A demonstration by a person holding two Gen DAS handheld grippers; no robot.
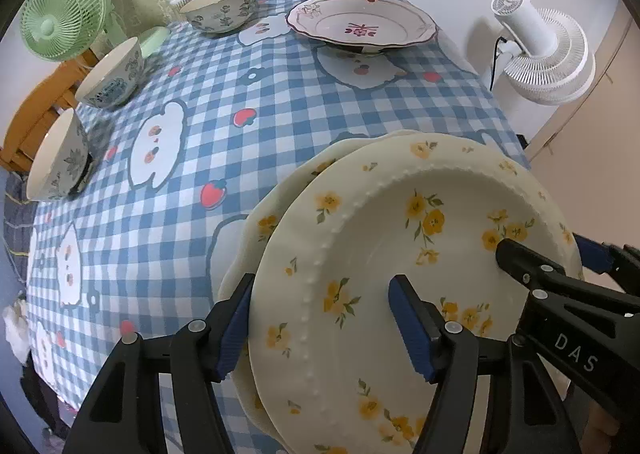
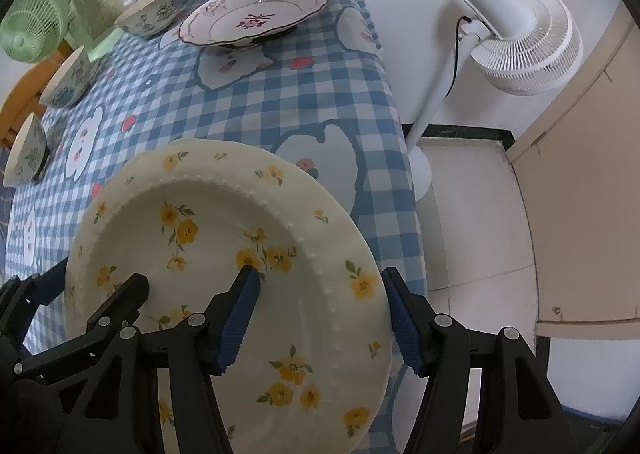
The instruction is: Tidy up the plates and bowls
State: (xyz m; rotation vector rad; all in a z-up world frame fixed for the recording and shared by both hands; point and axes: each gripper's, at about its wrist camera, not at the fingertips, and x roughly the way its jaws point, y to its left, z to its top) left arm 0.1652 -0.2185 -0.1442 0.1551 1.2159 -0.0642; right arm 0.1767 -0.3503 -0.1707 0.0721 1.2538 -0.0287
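Straddling opposite rims of the yellow-flowered plate (image 1: pixel 400 254), both grippers point steeply down at the near end of the table (image 1: pixel 280 106).

Left gripper (image 1: pixel 324 326): jaws set fairly wide, one pad outside the plate's 9 o'clock rim, the other over the plate's well. The outer pad sits against or just beside the rim; I cannot tell whether either pad presses.

Right gripper (image 2: pixel 320 326): same arrangement mirrored, one pad outside the 3 o'clock rim, the other inside over the well. Here too, contact is uncertain.

A second plate (image 1: pixel 256 230) of the same pattern lies directly beneath, its edge peeking out at 9 to 11 o'clock in the left view. So the top plate rests on, or just above, its twin; which of the two I cannot say.

The key relation: the plate lies between the two grippers, rim to rim, neither hand nearer than the other.

Elsewhere:
- A scalloped plate (image 1: pixel 360 20) with red pattern stands at 12 o'clock, far end, well apart.
- Three bowls (image 1: pixel 108 74) line the table's 9 to 11 o'clock side, all separate.

Judgement: plates are being stacked; the bowls are not yet nested. If the next move is a release, both hands should open evenly so the plate settles flat. The stack sits near the table's right edge, so a sideways nudge is a risk.
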